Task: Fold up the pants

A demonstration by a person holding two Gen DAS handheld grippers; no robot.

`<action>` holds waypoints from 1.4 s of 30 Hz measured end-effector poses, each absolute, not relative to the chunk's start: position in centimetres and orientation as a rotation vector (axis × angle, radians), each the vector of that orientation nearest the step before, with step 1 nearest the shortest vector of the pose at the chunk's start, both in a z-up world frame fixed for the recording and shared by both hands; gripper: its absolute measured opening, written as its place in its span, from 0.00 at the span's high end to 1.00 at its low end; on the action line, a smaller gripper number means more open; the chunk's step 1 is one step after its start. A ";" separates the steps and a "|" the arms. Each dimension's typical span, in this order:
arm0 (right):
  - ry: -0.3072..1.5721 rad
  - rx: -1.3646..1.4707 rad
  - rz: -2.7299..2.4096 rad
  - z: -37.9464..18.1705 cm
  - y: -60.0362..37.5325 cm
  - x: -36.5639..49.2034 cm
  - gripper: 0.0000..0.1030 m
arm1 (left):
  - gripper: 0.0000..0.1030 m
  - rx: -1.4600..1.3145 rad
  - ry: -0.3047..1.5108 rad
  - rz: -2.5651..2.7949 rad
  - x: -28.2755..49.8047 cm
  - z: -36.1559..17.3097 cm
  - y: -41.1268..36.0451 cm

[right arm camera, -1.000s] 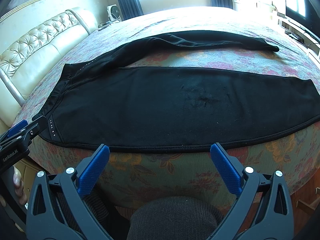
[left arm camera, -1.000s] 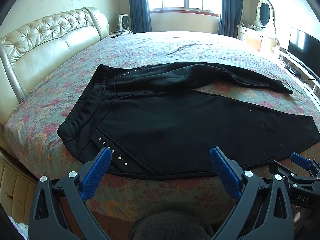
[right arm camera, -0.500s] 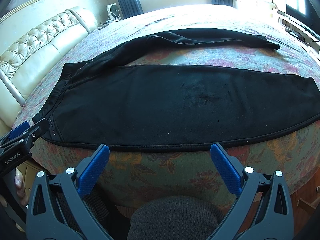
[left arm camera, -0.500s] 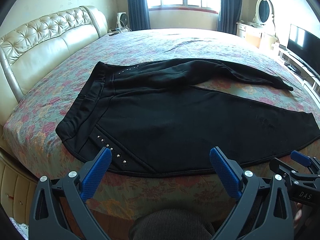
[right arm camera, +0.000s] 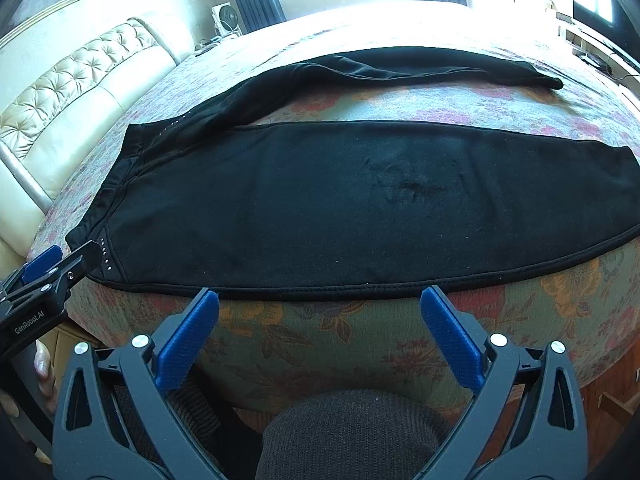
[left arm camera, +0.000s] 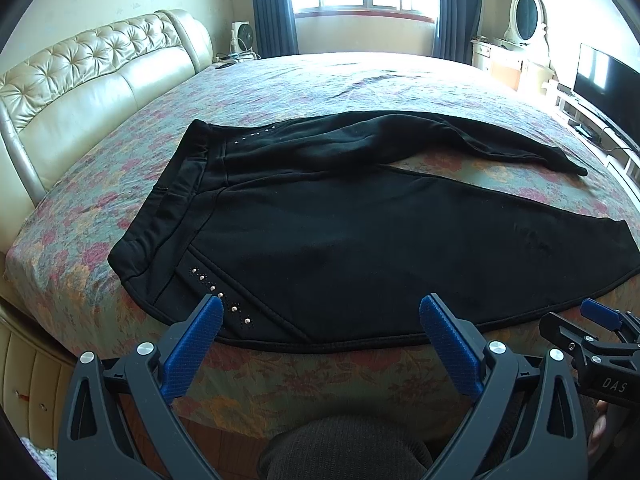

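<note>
Two texts can be read, and both stand on the grippers. In the left wrist view, the white letters "DAS" are printed on the black body of the right gripper [left arm camera: 600,320], at the side of the pants [left arm camera: 360,232]. In the right wrist view, "GenRobot.AI" is printed in white on the black body of the left gripper [right arm camera: 64,258], near the waistband corner of the pants.

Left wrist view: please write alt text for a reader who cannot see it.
Black pants lie spread on a floral bed, waistband toward the headboard, legs apart. The open left gripper hovers at the near hem; the right gripper shows at the right edge.
</note>
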State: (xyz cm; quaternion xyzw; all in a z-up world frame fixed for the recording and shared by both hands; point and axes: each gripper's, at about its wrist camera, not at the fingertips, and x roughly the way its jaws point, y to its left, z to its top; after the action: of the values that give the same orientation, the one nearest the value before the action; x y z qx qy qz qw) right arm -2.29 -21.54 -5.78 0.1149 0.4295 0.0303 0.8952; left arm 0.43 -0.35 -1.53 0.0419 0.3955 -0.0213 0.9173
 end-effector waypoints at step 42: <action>0.863 0.347 0.229 -2.6 -22.6 8.0 0.02 | 0.05 -0.048 0.806 -0.004 32.9 -4.1 23.7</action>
State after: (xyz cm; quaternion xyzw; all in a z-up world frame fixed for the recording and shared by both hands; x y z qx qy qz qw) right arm 8.02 -22.64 -2.63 0.1671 0.4153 0.1099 0.8874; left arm 32.94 23.66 -4.13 -0.0232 0.3919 -0.0020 0.9197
